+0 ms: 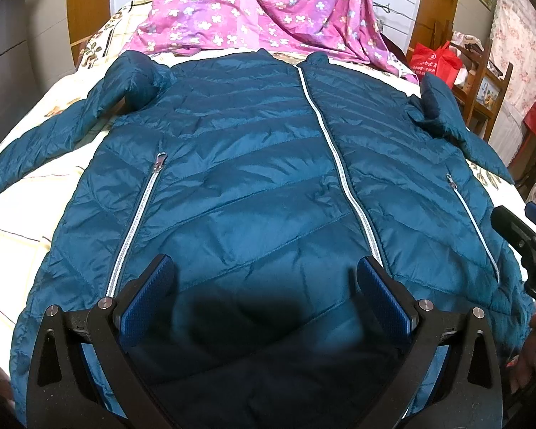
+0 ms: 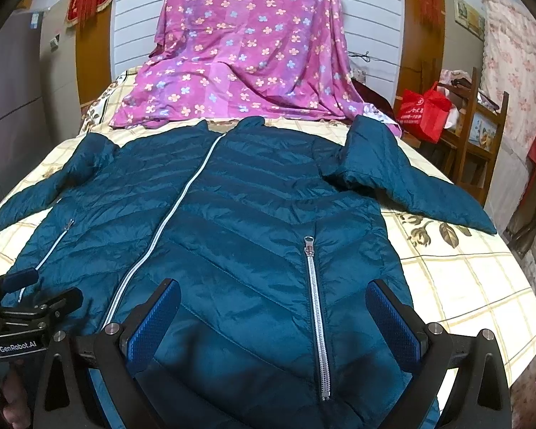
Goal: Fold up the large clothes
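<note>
Your bed [image 2: 464, 279] carries the teal puffer jacket [image 2: 253, 236] centrally; at twelve o'clock, seemingly a pink floral sheet [image 2: 246, 71].

A bed [image 2: 475, 286] fills the foreground under a cream checked bedspread printed with brown leaves. At its head a pink flowered sheet [image 2: 253, 57] drapes over a white slatted headboard [image 2: 375, 28] between wooden posts. To the right stands a wooden shelf unit [image 2: 482, 136], a red bag [image 2: 425, 111] beside it, floral curtains [image 2: 514, 64] behind.
</note>
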Tool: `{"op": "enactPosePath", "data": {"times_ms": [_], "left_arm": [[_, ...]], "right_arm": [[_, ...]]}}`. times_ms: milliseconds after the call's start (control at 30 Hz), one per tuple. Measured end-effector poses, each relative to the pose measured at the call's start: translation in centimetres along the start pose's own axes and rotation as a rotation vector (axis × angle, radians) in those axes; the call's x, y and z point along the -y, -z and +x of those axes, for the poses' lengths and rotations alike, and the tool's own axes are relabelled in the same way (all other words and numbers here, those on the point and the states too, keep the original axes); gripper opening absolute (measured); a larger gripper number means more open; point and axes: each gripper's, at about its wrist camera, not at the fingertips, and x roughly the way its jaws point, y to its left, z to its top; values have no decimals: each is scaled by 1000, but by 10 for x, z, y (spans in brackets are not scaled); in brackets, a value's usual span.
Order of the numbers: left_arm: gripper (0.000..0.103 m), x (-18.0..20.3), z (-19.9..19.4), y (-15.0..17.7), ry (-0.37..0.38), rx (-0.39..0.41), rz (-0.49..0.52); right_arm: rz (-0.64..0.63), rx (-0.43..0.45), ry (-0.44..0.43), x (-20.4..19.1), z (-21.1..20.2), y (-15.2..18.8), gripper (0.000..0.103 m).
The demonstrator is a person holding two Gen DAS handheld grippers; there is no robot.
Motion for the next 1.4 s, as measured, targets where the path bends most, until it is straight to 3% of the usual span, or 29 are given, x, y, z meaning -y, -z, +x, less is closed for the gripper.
{"op": "enactPosePath", "data": {"times_ms": [1400], "left_arm": [[103, -3, 3, -1, -20, -15, -16]], "right_arm": [[-12, 9, -18, -6, -1, -1, 103]]}}
